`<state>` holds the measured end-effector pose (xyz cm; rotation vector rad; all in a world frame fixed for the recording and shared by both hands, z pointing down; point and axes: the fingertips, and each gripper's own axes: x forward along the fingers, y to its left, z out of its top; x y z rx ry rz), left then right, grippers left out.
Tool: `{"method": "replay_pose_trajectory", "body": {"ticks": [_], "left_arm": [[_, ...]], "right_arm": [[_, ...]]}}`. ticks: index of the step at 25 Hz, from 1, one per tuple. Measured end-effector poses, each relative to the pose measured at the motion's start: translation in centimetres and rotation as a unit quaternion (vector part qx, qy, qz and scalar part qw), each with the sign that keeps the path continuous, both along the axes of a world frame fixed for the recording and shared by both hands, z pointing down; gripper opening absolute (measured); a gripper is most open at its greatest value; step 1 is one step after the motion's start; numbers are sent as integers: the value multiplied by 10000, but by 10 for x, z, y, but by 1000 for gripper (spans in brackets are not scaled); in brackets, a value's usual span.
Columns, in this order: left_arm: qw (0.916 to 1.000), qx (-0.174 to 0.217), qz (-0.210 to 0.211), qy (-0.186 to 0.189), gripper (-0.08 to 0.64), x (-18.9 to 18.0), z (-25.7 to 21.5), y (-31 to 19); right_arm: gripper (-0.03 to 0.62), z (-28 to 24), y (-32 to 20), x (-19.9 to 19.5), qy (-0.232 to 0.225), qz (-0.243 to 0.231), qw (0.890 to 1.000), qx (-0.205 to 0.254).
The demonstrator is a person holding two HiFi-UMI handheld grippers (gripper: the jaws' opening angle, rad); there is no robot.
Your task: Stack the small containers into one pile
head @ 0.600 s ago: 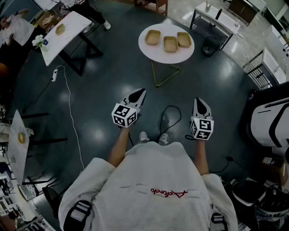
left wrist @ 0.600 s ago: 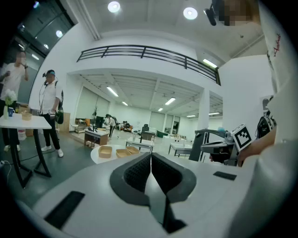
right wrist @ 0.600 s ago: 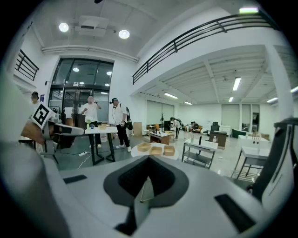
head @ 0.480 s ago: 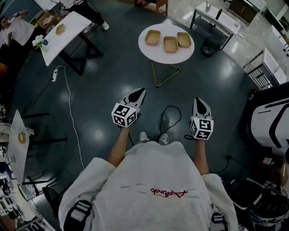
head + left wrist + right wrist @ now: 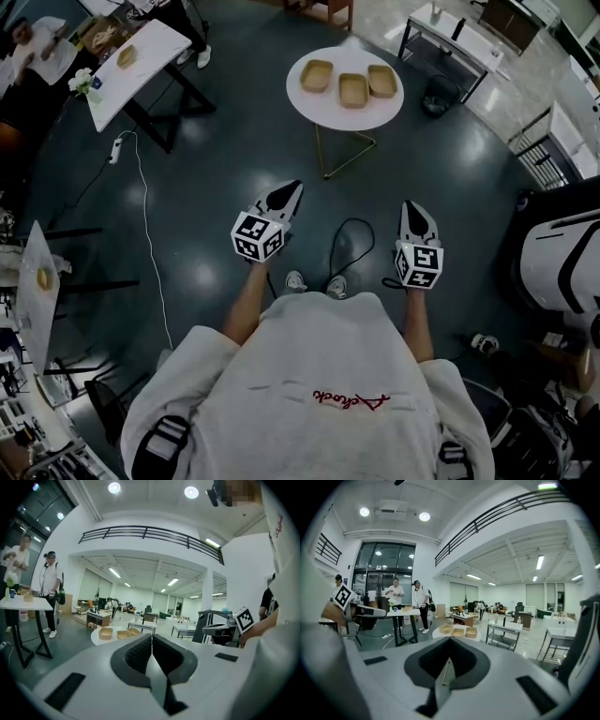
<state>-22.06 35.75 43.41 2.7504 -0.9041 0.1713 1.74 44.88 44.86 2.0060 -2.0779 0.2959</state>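
Note:
Three tan small containers sit side by side, unstacked, on a round white table far ahead of me. In the left gripper view the containers lie beyond the jaws, and in the right gripper view the containers do too. My left gripper is shut with nothing in it. My right gripper is also shut and empty. Both are held in front of my chest over the dark floor, well short of the table.
A black cable loops on the floor between me and the round table. A white rectangular table with another container stands at the far left, with people beside it. A metal trolley stands behind the round table and a white machine at the right.
The round table and floor have shifted slightly up in the head view. Both grippers stay shut and in about the same place.

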Motion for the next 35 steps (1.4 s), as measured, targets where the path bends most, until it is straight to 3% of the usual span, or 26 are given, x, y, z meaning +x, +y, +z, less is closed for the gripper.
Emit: {"method": "replay_pose_trajectory", "body": {"ticks": [19,35], "left_arm": [[9999,-116,-43,-33,15,38,13,6],[9994,-313,46,125,15,59,35,-80]], "right_arm": [[20,22,-1,18,-82,-348,9991,-214],[20,39,-81,25,-61,-388,9983,-426]]}}
